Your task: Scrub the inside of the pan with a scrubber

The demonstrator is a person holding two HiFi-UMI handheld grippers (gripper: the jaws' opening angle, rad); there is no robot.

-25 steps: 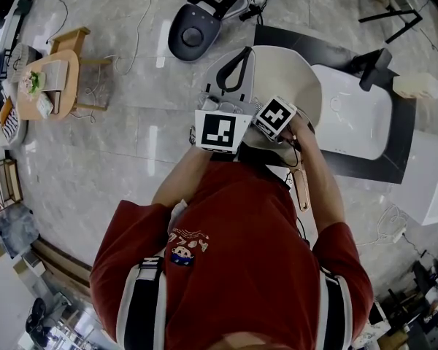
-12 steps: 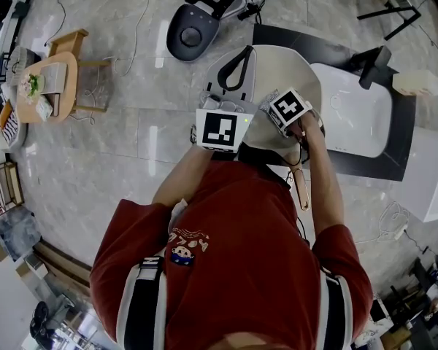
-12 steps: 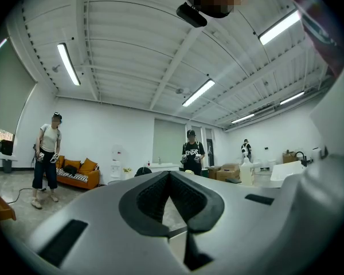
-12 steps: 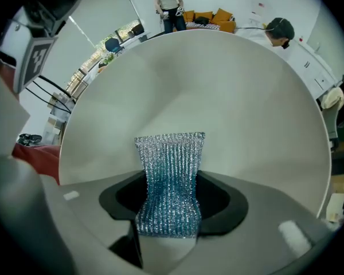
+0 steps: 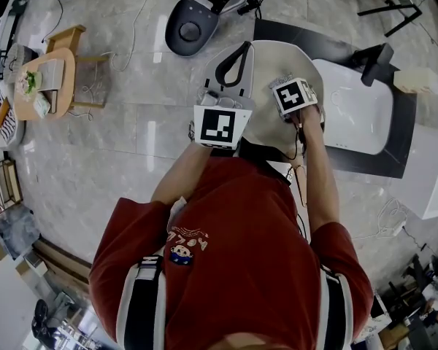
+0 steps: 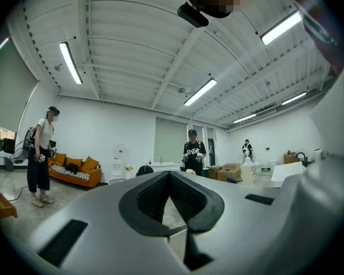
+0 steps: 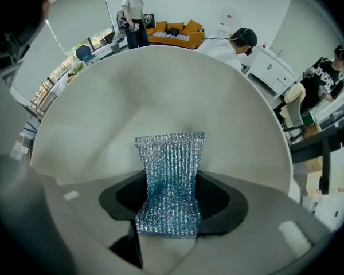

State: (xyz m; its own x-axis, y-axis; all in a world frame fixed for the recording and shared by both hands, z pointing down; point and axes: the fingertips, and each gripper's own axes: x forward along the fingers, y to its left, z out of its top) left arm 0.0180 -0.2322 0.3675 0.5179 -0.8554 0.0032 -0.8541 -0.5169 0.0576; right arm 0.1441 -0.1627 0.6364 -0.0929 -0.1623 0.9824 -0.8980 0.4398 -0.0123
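Observation:
The cream pan (image 5: pixel 274 68) is tilted over the black counter, its wooden handle (image 5: pixel 301 184) pointing back toward the person. My right gripper (image 5: pixel 292 86) is inside the pan, shut on a silvery-blue mesh scrubber (image 7: pixel 169 182). The scrubber's top edge lies against the pan's inner wall (image 7: pixel 160 90). My left gripper (image 5: pixel 232 65) sits at the pan's left edge. In the left gripper view its black pads (image 6: pixel 186 199) meet at the tips, with nothing showing between them. A pale curved surface (image 6: pixel 332 153) fills the right of that view; I cannot tell whether the left gripper touches the pan.
A white sink (image 5: pixel 354 115) is set in the black counter (image 5: pixel 405 148) right of the pan, with a black faucet (image 5: pixel 376 63) and a pale bottle (image 5: pixel 416 84). A dark round machine (image 5: pixel 193 28) and a small wooden table (image 5: pixel 47 79) stand on the floor. People stand across the room.
My right gripper has moved away from the person and to the right across the pan's inside, carrying the scrubber. The left gripper has barely shifted.

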